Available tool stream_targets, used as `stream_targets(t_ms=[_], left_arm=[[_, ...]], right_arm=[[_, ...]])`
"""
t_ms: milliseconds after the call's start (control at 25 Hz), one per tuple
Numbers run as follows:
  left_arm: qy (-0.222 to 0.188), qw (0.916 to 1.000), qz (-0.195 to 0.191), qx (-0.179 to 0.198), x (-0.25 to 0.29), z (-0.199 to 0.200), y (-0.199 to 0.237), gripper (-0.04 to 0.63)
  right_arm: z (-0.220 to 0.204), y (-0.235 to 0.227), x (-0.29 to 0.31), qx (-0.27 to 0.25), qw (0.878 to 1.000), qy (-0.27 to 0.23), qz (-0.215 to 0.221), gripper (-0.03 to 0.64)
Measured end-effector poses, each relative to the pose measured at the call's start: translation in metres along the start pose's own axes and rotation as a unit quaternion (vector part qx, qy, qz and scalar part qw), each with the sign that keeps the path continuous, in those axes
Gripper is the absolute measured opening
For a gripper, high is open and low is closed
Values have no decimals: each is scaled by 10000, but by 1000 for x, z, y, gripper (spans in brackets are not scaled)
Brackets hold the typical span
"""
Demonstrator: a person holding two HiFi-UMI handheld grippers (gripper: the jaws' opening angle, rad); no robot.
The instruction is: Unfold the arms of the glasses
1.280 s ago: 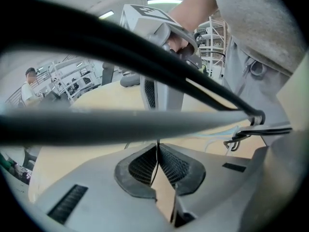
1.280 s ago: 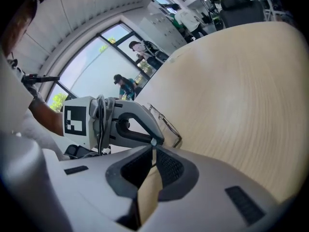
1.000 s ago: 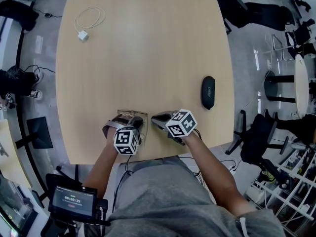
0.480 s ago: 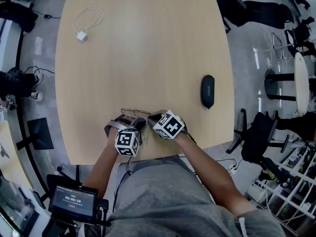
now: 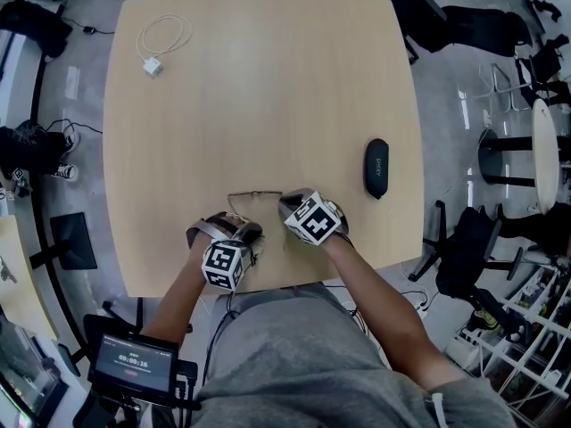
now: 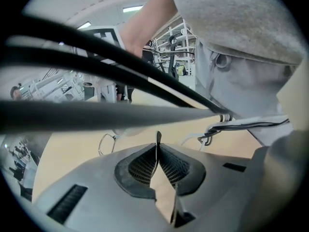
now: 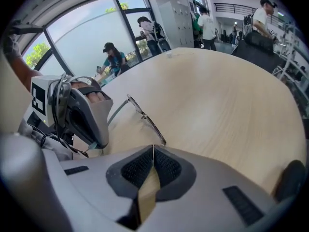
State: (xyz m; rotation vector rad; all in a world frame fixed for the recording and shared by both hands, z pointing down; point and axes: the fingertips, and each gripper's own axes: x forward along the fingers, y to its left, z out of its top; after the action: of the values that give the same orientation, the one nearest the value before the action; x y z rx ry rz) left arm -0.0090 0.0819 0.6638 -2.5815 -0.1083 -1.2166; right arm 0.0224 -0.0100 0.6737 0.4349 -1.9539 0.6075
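Two grippers are meeting over the glasses (image 5: pixel 254 194) near the table's (image 5: pixel 268 78) front edge. The left gripper (image 6: pixel 158 141) is apparently pinching one thin arm to anchor them, while the right gripper (image 7: pixel 153 149), jaws closed and empty, is sitting beside the frame's other end.

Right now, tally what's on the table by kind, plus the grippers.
Glasses: 1
Case, black: 1
Charger with cable, white: 1
Grippers, left and right: 2
Total: 5
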Motion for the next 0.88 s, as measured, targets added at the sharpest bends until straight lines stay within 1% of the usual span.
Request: stream_targets(t_ms=[80,200,280,320,400,480,560,640,760,880], left_arm=[[58,9998,-89,153,-1,-3,-5,20],[168,9995,-151,204,-4,-12,-10,20],[159,9995,-186,211,-7,-14,-13,20],[147,9994,-203,244,-7,-15,-13,20],[144,9990,-224,348,-8,-15,-14,20],[144,9986,-269,441,-8,-15,-16,20],[149,9978,-338,557,-7,-14,-20,20],[174,9968,-417,659,-5,-15,-23,19],[288,9958,-470,726,-7,-21,-24,20],[352,9959,-458,698,-7,-30,-22,20]], right_arm=[[-3,-7,-1,11,10000,47,-76,11],[-12,-16,-1,40,9997,163,-164,11],[-11,-19,-7,87,9998,47,-188,11],[-5,-18,-12,71,9998,-123,-169,11],[15,-7,-21,-29,9985,-545,49,11],[28,10,-20,-171,9965,-718,403,11],[26,20,-9,-295,9961,-558,619,11],[18,23,2,-325,9964,-344,698,11],[5,23,9,-339,9970,-98,691,11],[0,19,8,-296,9972,-76,681,11]])
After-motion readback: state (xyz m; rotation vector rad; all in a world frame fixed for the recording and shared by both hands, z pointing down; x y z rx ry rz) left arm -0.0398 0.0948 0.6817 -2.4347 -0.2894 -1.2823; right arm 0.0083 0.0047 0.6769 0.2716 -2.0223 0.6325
